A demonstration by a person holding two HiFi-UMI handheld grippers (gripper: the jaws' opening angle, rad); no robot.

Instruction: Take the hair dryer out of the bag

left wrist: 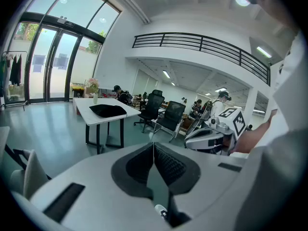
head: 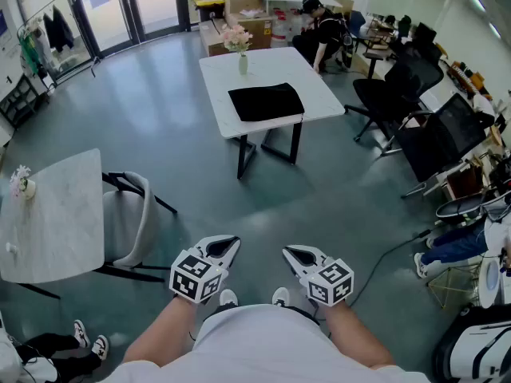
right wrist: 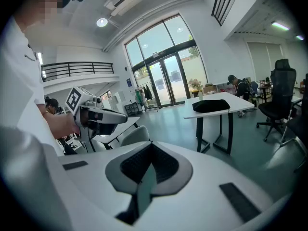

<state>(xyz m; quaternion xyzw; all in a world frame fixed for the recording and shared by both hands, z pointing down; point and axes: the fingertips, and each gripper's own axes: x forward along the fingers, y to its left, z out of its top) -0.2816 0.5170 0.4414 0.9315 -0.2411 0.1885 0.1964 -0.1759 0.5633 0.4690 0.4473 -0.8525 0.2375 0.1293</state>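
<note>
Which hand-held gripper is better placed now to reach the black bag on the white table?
Neither clearly: the left hand-held gripper and the right hand-held gripper are shut, empty, side by side, far from the black bag.

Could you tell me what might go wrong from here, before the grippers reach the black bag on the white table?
1. The vase of flowers stands just behind the black bag; tugging the bag could tip it.
2. The bag lies close to the near edge of the white table, so a pull might drag it off.
3. The left gripper and right gripper are shut and empty, far from the table; they must open before any grasp.
</note>
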